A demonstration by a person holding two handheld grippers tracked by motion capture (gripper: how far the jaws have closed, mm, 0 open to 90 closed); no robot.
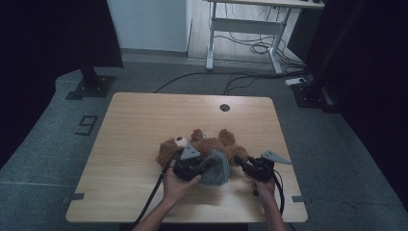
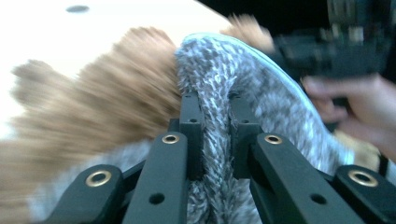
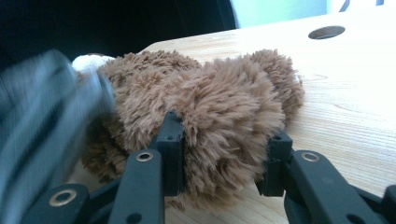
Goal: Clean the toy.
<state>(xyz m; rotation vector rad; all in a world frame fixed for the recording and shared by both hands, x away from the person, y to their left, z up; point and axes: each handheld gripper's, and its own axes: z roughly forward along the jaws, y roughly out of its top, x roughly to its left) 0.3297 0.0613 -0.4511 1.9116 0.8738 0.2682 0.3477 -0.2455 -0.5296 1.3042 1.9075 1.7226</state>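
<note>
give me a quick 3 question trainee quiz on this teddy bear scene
1. True or false: the left gripper is shut on a fold of the grey knit garment.
2. What does the right gripper clamp? A) a table edge B) a furry limb of the brown teddy bear C) a cable
3. Fill in: the bear lies on a ____ table.

Key: 1 true; 2 B; 3 wooden

On the table (image 1: 134, 125), both claws meet a brown teddy bear (image 1: 207, 144) and its grey garment (image 1: 217, 168).
</note>
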